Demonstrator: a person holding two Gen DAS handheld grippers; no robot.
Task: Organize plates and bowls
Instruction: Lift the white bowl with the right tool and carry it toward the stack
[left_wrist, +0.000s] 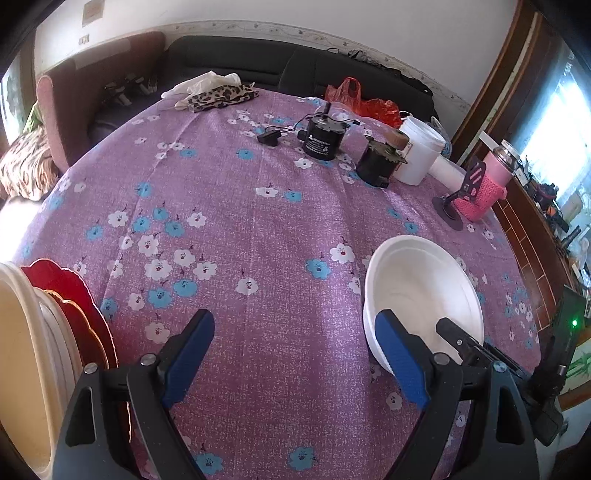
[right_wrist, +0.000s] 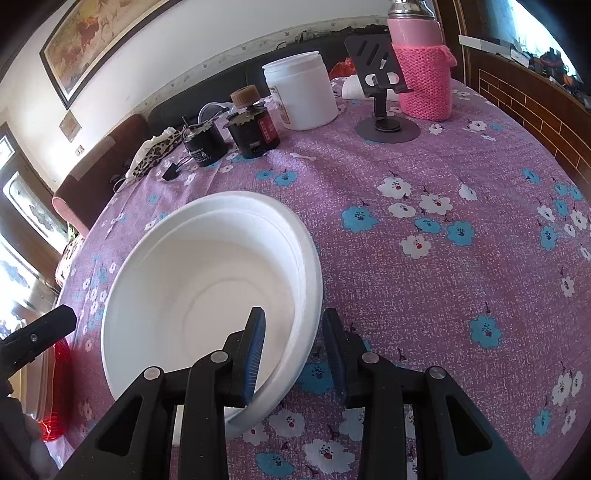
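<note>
**Right gripper straddles the bowl rim; left gripper spread over bare cloth**

In the right wrist view, the right gripper (right_wrist: 293, 345) angles down toward the counter (right_wrist: 424, 295) from the bottom of the frame. Its left blue pad sits inside the white bowl (right_wrist: 207, 280) and its right pad outside, so the near rim lies between them. The jaws are narrowed around the rim; the inner pad lies against the wall, but a gap shows on the outer side, so a firm pinch cannot be told. The bowl fills the lower left centre of the frame, tilted, and looks like more than one nested together.

In the left wrist view, the left gripper (left_wrist: 295, 354) also points downward, its pads spread wide with only flowered cloth between them. The bowl lies at lower right there, with the right gripper's finger on it. At the left edge stand a red scalloped plate (left_wrist: 74, 295) and cream plates (left_wrist: 22, 350), on edge.
</note>
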